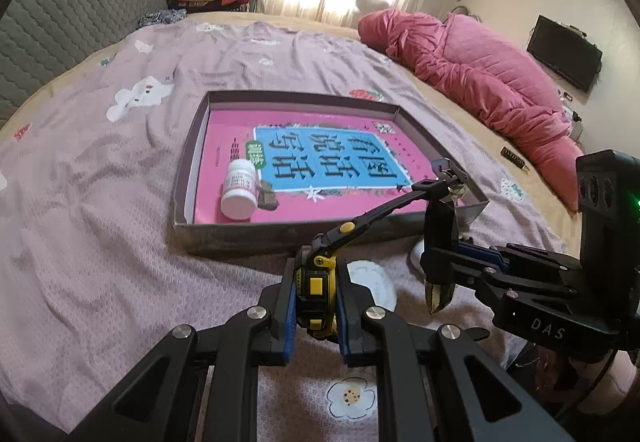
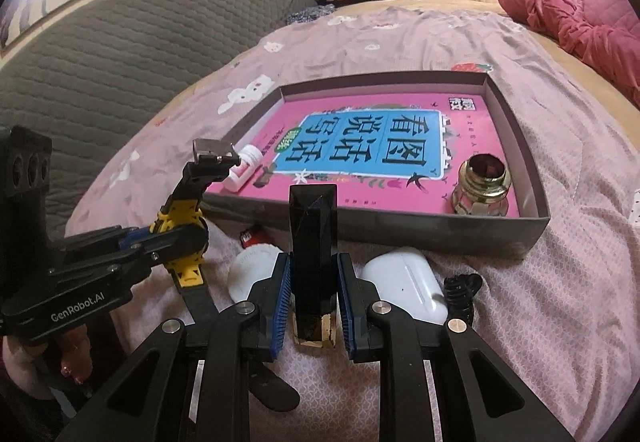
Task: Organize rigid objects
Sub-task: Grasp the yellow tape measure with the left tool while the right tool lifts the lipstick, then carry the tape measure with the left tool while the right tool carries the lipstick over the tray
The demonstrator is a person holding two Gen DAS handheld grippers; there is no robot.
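**Inspector:** Watch (image 1: 316, 294), yellow and black, is clamped between the blue pads of the left gripper (image 1: 316, 316), held clear above the bedsheet (image 1: 100, 202). Its strap rises toward the tray (image 1: 184, 178); the far strap end crosses the right gripper's load, so the buckle is hard to read from the left wrist view.

**Clerk:** And the right side?

**Inspector:** Right gripper (image 2: 312, 294) is closed on a dark faceted bottle (image 2: 314, 238) with a gold base, held upright. Both grippers point downward at a slant toward the tray.

**Clerk:** What is obscured?

**Inspector:** White round case (image 2: 250, 274), mostly behind the fingers; white earbud case (image 2: 404, 282), partly cut off; a black item (image 2: 462, 292) beside it, unidentifiable. Fingers (image 2: 74, 362) of the person's left hand barely show.

**Clerk:** Farther off?

**Inspector:** Inside the tray: pink book (image 2: 380, 146), white pill bottle (image 1: 240, 190) on its side, gold-rimmed jar (image 2: 482, 182) upright
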